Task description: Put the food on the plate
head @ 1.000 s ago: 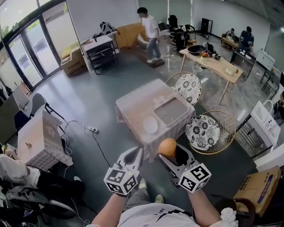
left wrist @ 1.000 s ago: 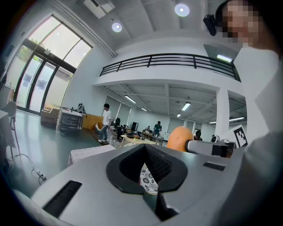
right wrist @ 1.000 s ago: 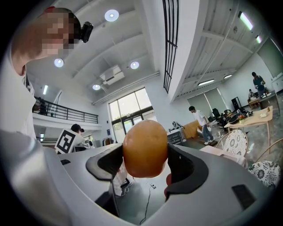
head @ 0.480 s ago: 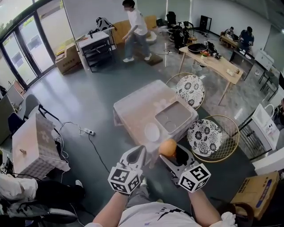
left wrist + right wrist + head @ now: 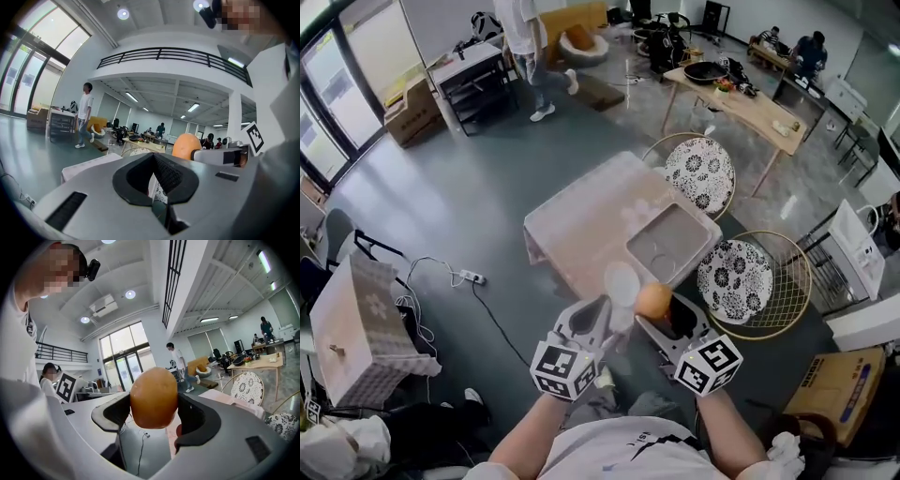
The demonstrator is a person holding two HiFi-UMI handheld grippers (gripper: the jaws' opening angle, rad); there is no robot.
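Observation:
A round orange-brown piece of food (image 5: 153, 397) sits between the jaws of my right gripper (image 5: 154, 414), which is shut on it. In the head view the food (image 5: 653, 302) hangs over the near edge of a low table (image 5: 577, 225) covered with a pale cloth. A white plate (image 5: 622, 281) lies at that near edge, just left of the food. My left gripper (image 5: 599, 311) is held beside the right gripper (image 5: 662, 309), its jaws together with nothing in them. In the left gripper view, the left gripper (image 5: 155, 183) has the food (image 5: 186, 145) off to its right.
A grey tray (image 5: 673, 242) lies on the table's right side. Two wire chairs with patterned cushions (image 5: 697, 173) (image 5: 741, 277) stand right of it. A power strip and cable (image 5: 469, 277) lie on the floor at left. A person (image 5: 523, 37) walks at the back.
The table and plate have come nearer and lie under the gripper tips. The person at the back has walked left. Both grippers keep their pose and the right keeps the food.

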